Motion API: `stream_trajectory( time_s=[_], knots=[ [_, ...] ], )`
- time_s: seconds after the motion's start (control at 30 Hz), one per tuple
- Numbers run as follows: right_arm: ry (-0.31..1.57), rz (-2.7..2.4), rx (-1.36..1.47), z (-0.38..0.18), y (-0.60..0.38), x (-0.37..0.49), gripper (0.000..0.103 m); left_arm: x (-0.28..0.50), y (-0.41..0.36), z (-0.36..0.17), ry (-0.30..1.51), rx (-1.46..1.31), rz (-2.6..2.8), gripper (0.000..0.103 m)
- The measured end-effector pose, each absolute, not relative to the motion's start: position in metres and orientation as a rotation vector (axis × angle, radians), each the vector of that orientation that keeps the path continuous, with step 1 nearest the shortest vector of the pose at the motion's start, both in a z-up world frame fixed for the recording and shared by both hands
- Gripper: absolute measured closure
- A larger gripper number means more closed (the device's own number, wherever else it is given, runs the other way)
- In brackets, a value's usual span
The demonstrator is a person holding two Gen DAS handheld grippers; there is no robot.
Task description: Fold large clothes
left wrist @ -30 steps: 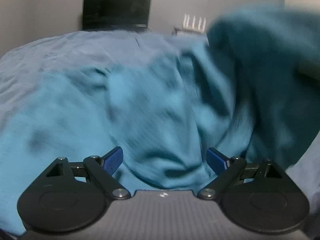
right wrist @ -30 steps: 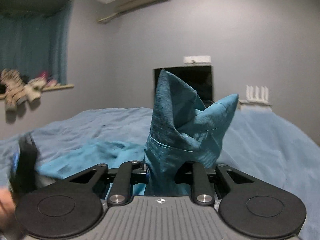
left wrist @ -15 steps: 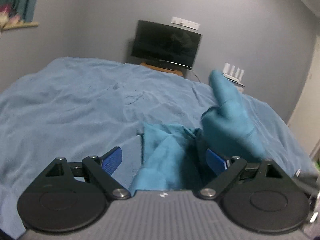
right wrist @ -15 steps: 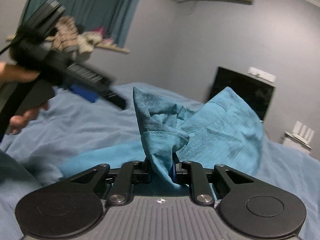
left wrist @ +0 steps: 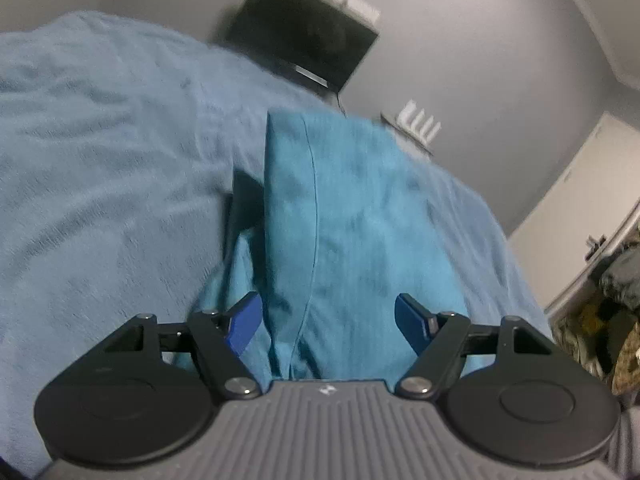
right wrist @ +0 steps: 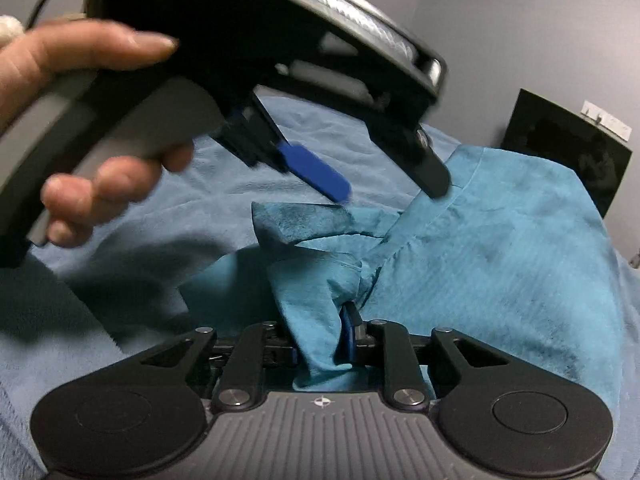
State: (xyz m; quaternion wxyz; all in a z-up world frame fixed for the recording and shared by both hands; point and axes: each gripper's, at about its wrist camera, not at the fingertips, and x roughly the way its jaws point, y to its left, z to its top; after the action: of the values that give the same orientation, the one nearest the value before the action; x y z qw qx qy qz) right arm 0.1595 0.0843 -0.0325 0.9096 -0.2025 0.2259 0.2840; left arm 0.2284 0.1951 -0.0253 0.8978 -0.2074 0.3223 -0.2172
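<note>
A teal garment (left wrist: 360, 220) lies bunched on the light blue bed blanket (left wrist: 100, 168). In the left wrist view a raised fold with a seam stands between my left gripper's (left wrist: 328, 320) blue pads (left wrist: 244, 322). The jaws are closing, and the pads stand apart from the cloth. My right gripper (right wrist: 324, 344) pinches a bunched edge of the garment (right wrist: 500, 260) between its narrow jaws, which are opening slightly. The right wrist view also shows the left gripper (right wrist: 388, 192), held by a person's hand (right wrist: 80, 80), hovering just above the garment's crumpled corner.
A dark television (left wrist: 308, 48) and a white router with antennas (left wrist: 420, 120) stand against the grey wall beyond the bed. A cluttered shelf (left wrist: 612, 280) is at the right edge. Bare blanket (right wrist: 120, 280) stretches to the left of the garment.
The left gripper has swung in over the garment and its jaws have narrowed. The right gripper has dropped lower with the cloth, and the garment now spreads flatter on the bed.
</note>
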Motion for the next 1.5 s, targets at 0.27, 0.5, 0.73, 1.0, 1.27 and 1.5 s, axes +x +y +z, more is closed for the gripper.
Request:
stream_trajectory(
  time_s=[0.27,0.5,0.73,1.0,1.27,1.5],
  knots=[
    [0.425,0.632,-0.309,0.0,0.037,0.116,0.05,0.247,0.183,-0.053,0.773,-0.336,-0.386,0.032],
    [0.405,0.458,-0.176,0.041,-0.056,0.111,0.056,0.233,0.183,-0.051,0.792,-0.447,-0.505,0.032],
    [0.57,0.2,0.034,0.015,-0.125,0.155,0.068,0.224,0.173,-0.058,0.864,-0.403,-0.505,0.087],
    [0.588,0.322,0.001,0.013,-0.089,0.169,0.099,0.191,0.193,-0.033,0.884,-0.389,-0.525,0.102],
    [0.456,0.243,0.028,0.036,-0.105,0.168,0.055,0.179,0.198,-0.041,0.93,-0.384,-0.529,0.102],
    [0.51,0.225,-0.081,0.034,-0.104,0.221,0.065,0.193,0.2,-0.043,0.951,-0.361,-0.569,0.102]
  ],
)
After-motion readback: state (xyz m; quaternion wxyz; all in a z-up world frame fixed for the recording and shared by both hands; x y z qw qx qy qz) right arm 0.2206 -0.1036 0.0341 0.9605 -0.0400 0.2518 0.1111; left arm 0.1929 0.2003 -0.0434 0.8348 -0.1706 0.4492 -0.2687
